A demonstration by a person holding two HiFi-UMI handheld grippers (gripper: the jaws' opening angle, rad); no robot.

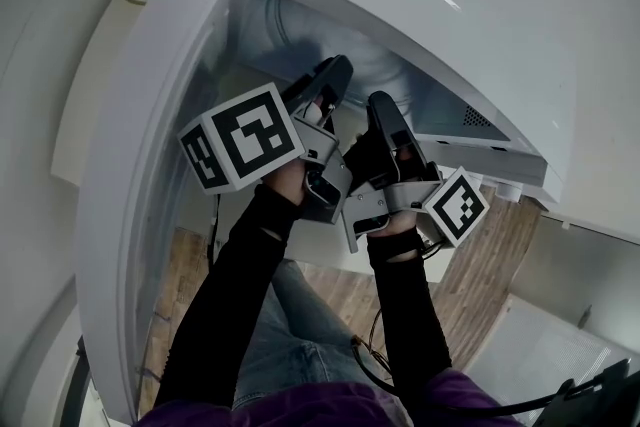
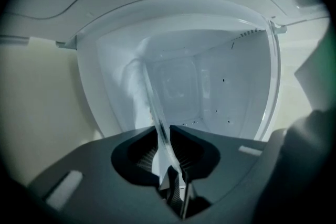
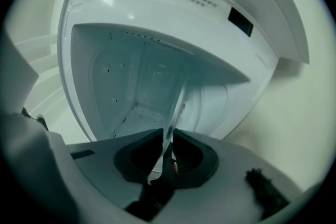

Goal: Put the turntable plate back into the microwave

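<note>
Microwave: white casing, front open towards the person.
Door: swung wide to the left in the head view, its edge well apart from both claws.
Cavity: white walls, with open space beyond the claws to the back wall.
Turntable plate: clear glass, held at the cavity mouth between the two claws. Each gripper view shows it edge-on, its rim reaching inward. I cannot tell whether it touches the cavity floor.
Left claw: closed on the plate's near rim, pads pressing the glass.
Right claw: just beside the left, likewise clamped on the rim.
</note>
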